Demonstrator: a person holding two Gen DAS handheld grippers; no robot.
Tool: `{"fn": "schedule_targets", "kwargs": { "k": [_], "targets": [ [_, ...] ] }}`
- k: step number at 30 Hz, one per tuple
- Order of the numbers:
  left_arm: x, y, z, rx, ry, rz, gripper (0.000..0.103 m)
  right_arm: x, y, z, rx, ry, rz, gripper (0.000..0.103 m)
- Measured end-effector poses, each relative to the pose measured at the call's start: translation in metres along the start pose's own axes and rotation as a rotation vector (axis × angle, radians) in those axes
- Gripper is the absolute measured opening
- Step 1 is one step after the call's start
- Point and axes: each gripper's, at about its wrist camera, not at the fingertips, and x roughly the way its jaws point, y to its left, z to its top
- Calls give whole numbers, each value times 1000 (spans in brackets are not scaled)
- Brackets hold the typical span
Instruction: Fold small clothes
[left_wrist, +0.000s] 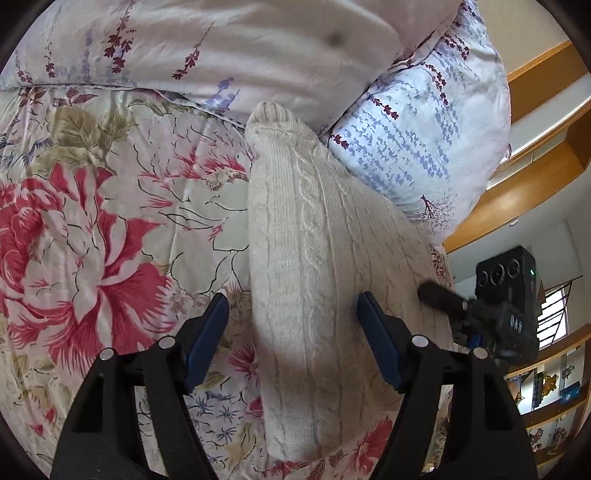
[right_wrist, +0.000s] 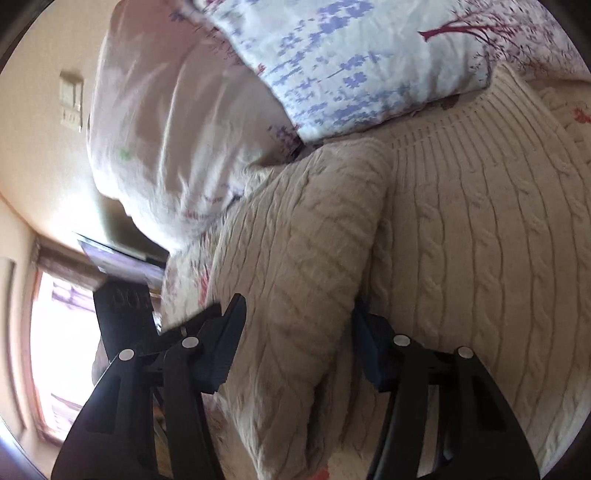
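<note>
A cream cable-knit sweater (left_wrist: 314, 229) lies on a floral bedspread (left_wrist: 92, 221), one long folded part running away from me. My left gripper (left_wrist: 291, 299) hovers open above its near end: the left finger is over the bedspread, the right finger over the knit, and nothing is pinched. In the right wrist view the sweater body (right_wrist: 480, 240) spreads to the right, with a folded sleeve (right_wrist: 295, 240) lying across it. That sleeve fills the gap of my right gripper (right_wrist: 299, 306), and both pads touch its sides.
A pillow with blue and maroon sprigs (left_wrist: 424, 140) rests on the sweater's far edge, and a pale quilt (left_wrist: 221, 48) is bunched behind it. Wooden shelves (left_wrist: 535, 184) stand to the right. The other gripper's black body (left_wrist: 506, 306) is close on the right.
</note>
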Motion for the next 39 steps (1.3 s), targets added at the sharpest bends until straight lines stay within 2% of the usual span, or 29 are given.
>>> {"fn": "schedule_targets", "kwargs": {
  "k": [2, 5, 8, 11, 15, 20, 24, 29, 32, 37, 39],
  "targets": [
    [-1, 0, -2, 6, -4, 3, 72, 7, 0, 4, 7, -18, 11, 57],
    [4, -9, 1, 16, -3, 9, 72, 18, 9, 6, -41, -37, -43, 26],
    [2, -8, 1, -13, 1, -16, 75, 16, 15, 5, -86, -67, -82, 20],
    [-4, -6, 1, -43, -19, -65, 78, 5, 26, 3, -158, -103, -124, 19],
    [-12, -9, 1, -49, -45, -106, 79, -8, 49, 0, -299, -130, -242, 19],
    [-13, -21, 0, 7, -51, -98, 79, -25, 66, -3, -441, -152, -421, 19],
    [-6, -29, -3, 29, -24, -97, 79, -49, 56, -2, -477, -200, -577, 19],
    [5, -42, -8, 70, 6, -95, 79, -71, 22, 6, -414, -224, -731, 19],
    [10, -48, -10, 86, 22, -103, 79, -74, 2, 5, -382, -199, -747, 19],
    [18, -57, -15, 107, 36, -111, 79, -85, 8, 3, -399, -258, -724, 19],
    [21, -57, -16, 109, 42, -110, 79, -79, 0, 6, -390, -231, -732, 19]
  ]
}}
